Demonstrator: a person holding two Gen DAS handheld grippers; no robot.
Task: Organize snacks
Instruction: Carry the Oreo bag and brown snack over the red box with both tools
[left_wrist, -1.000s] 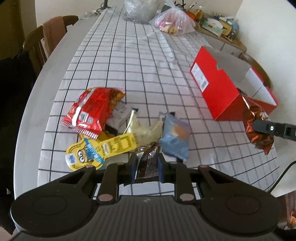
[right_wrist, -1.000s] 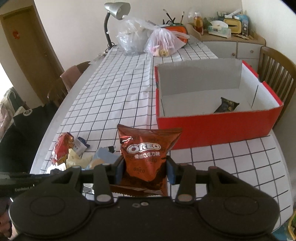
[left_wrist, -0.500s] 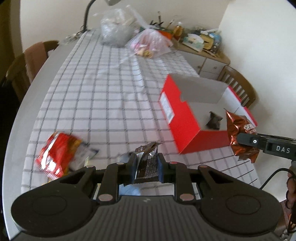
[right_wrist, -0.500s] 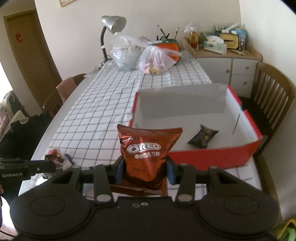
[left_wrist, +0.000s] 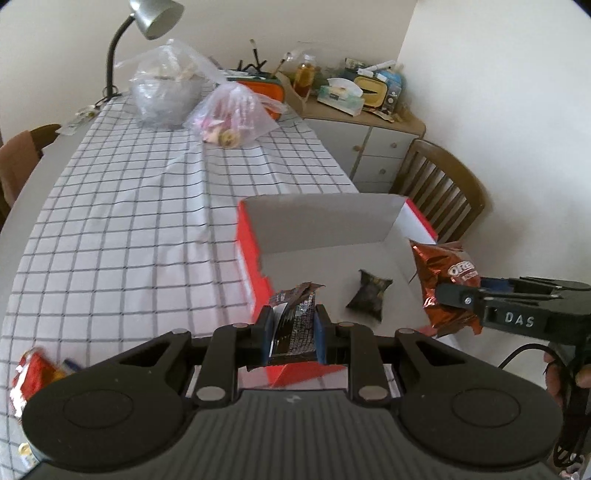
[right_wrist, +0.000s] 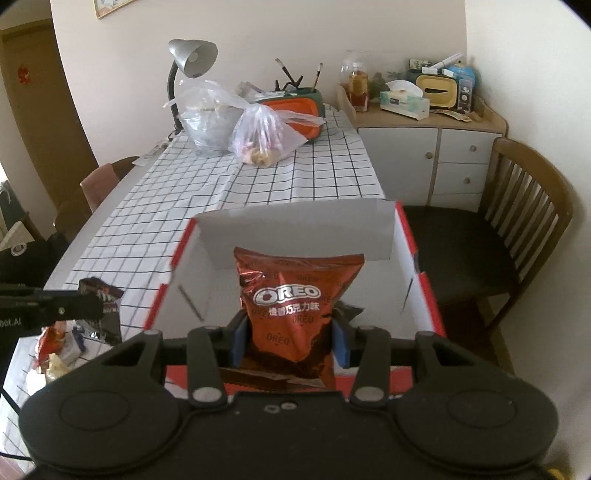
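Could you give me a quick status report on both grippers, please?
Left gripper shut on dark snack packet. Right gripper shut on Oreo bag, over red box. Nothing blocking.

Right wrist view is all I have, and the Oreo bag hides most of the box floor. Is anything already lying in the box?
Observer: Yes. The left wrist view shows one dark snack packet lying on the floor of the red box. It is the only thing I see there.
Operator: What is the left gripper holding, seen head on?
Observer: The left gripper is shut on a dark wrapper, which stands upright between its blue pads.
Operator: Where does my bag hang, seen from that side?
Observer: The Oreo bag in the right gripper hangs at the box's right side, clear of the lying packet.
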